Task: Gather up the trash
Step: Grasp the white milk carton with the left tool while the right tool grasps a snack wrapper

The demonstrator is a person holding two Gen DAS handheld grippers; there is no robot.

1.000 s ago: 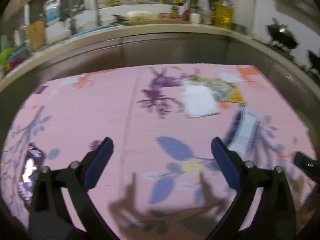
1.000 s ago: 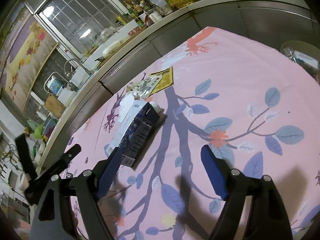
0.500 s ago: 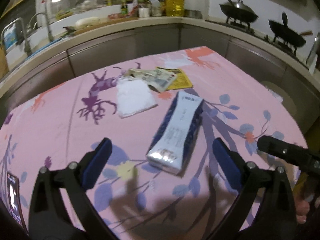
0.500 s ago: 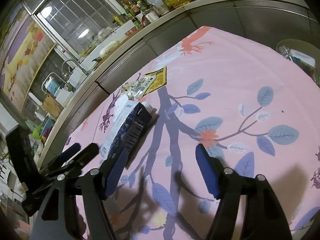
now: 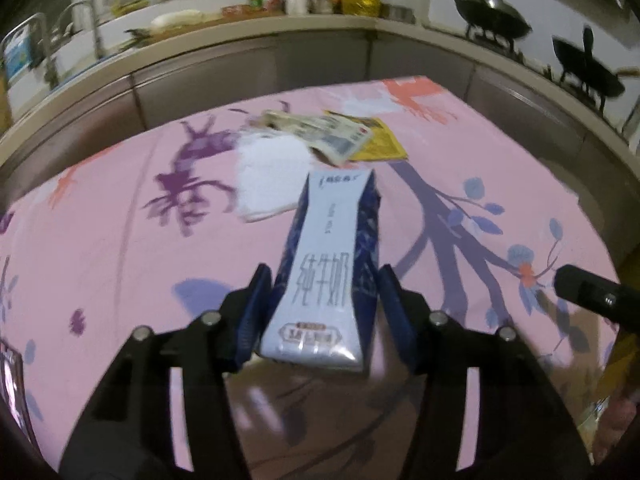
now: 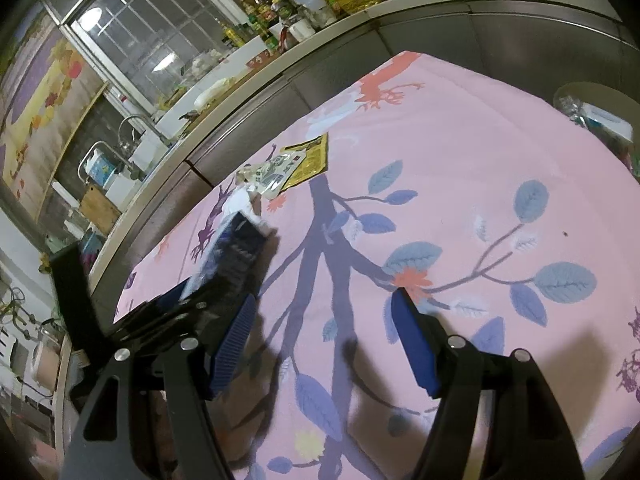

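Left tongs (image 5: pixel 324 292) clamp the near end of the blue-and-white milk carton (image 5: pixel 328 264) lying on the pink floral table (image 5: pixel 100 240), white napkin (image 5: pixel 268 176) and wrappers (image 5: pixel 320 136) beyond, while right tongs (image 6: pixel 324 324) hover wide open, empty.

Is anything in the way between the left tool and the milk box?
No, nothing is in between. The left tool already has its two blue fingers on either side of the milk box. The white napkin and wrappers lie farther back, behind the box.
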